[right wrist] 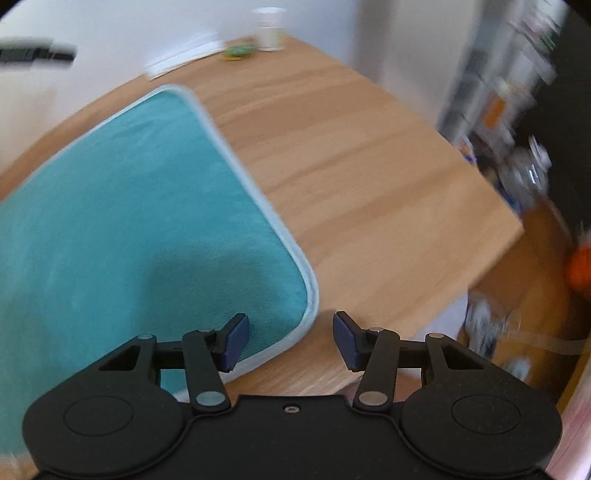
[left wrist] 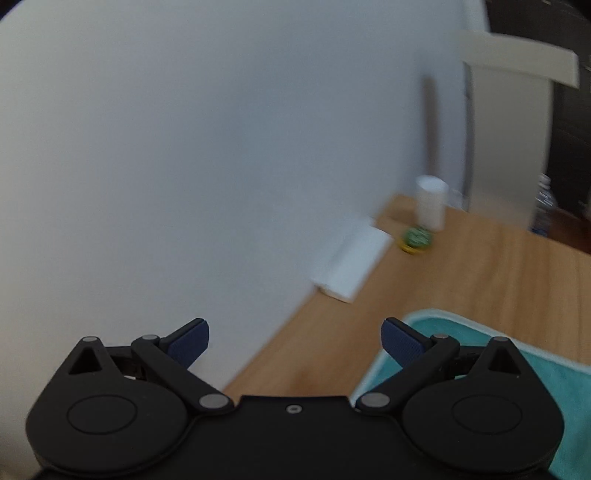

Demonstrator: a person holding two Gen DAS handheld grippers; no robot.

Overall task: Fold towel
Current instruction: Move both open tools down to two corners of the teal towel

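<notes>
We saw the teal towel (right wrist: 140,206) lying flat on the counter (right wrist: 369,177), soft and limp; its hemmed near corner suited a pinch. Right claw (right wrist: 291,339) and left claw (left wrist: 294,341) were spread, empty.

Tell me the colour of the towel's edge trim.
Pale, whitish-mint trim on the teal towel, clearest in the right wrist view.

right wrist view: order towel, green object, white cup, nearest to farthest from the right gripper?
From the right gripper, jaws open:
1. Towel, directly below and left, its corner between the jaws.
2. Green object, far end of the table, by the wall.
3. White cup, just right of it, slightly farther.
</notes>
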